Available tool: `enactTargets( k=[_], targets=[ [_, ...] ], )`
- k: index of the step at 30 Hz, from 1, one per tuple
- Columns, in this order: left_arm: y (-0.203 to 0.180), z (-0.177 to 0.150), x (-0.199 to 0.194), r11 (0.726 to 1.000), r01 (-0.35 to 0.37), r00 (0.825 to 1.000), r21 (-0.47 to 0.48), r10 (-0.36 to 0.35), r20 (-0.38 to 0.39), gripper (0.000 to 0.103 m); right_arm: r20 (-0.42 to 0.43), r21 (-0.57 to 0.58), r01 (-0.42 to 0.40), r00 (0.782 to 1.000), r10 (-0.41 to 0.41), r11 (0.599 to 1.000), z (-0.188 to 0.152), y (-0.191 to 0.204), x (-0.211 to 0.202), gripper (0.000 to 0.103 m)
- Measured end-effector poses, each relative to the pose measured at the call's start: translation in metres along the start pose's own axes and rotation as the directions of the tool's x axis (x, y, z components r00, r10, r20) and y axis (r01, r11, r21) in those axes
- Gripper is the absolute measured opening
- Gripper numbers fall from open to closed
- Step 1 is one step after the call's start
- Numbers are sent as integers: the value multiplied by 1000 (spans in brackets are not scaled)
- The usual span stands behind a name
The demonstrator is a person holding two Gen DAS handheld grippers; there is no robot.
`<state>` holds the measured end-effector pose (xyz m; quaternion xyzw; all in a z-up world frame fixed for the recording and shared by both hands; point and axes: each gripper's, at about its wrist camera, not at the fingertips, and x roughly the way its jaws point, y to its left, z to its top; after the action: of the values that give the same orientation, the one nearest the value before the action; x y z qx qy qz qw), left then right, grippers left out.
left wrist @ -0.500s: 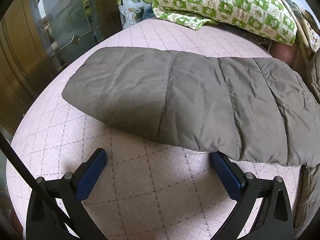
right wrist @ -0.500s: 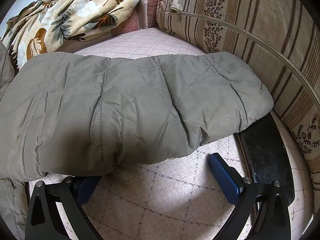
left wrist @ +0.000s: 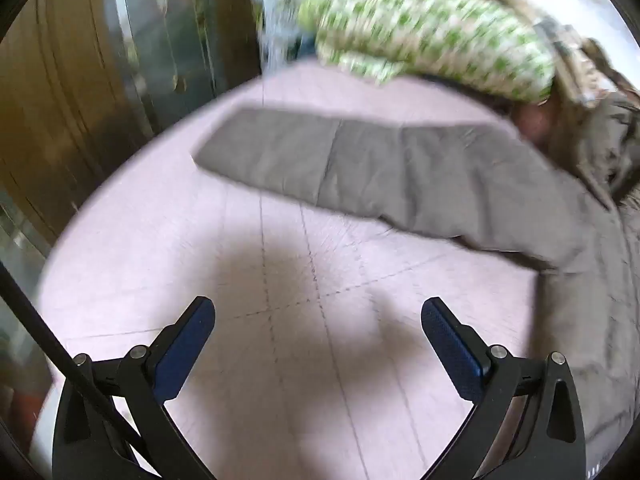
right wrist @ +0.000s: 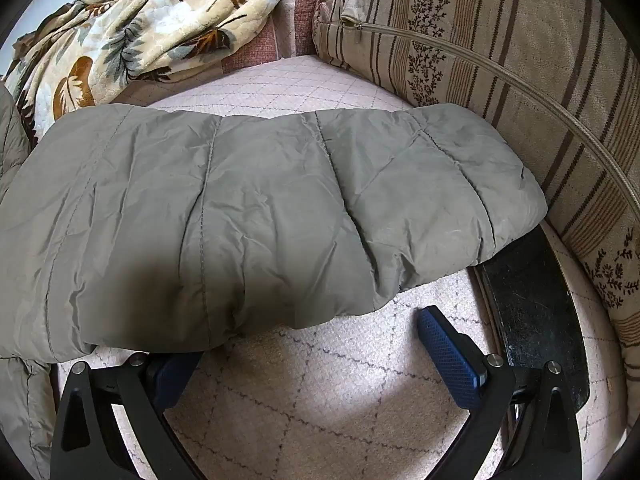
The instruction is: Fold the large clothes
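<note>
Grey-green quilted fabric fills both my views: the padded coat [right wrist: 256,220] lies spread on the pink checked bedspread [right wrist: 320,392], one sleeve stretched toward the striped cushion [right wrist: 500,60] on the right. My right claw [right wrist: 308,344] stands wide open at the sleeve's near edge; its left pad is tucked under the hem while the right pad [right wrist: 448,356] sits clear on the bedspread, nothing pinched. My left claw [left wrist: 316,344] is also wide open and empty, hovering over bare bedspread, well apart from the other sleeve [left wrist: 360,168]. That view is smeared with blur, so what I take for a green patterned blanket [left wrist: 432,28] behind the sleeve is only a likely reading. A leaf-print blanket [right wrist: 140,28] is bunched behind the coat.
</note>
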<state>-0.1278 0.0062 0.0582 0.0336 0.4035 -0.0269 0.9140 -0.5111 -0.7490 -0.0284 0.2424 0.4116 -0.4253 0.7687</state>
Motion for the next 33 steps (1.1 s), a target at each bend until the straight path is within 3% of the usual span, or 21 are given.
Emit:
enactTargets(
  k=[2,6,13,18,23,28,30,33],
  targets=[
    [-9,-5,-34,1000,11,998,3,-11,57,103,0,0,0,1000,0,1000,0,0,0,103],
    [-50,-15,-81,992,116,987,42,-120,111,103,0,1,-1,1000,1,1000,0,0,0,103],
    [-134,-47,-122,951,174,973,256,-206,105,103,4,-3,9,1000,-9,1000,0,2,0,103],
    [-175,-58,-133,928,193,969,318,-232,90,103,-32,45,36,999,-35,998,0,10,-4,103],
    [-202,-68,-147,901,205,960,383,-261,100,103,-71,108,-52,996,60,993,-9,-6,-19,103],
    [-209,-57,-157,899,229,946,373,-295,131,103,59,285,-292,956,287,913,-14,-51,-66,103],
    [-213,-51,-155,905,238,945,352,-299,129,103,172,314,-355,934,315,881,-15,-68,-97,103],
    [-220,-37,-150,915,237,943,326,-297,148,103,280,320,-372,916,288,871,-17,-76,-133,103]
  ],
)
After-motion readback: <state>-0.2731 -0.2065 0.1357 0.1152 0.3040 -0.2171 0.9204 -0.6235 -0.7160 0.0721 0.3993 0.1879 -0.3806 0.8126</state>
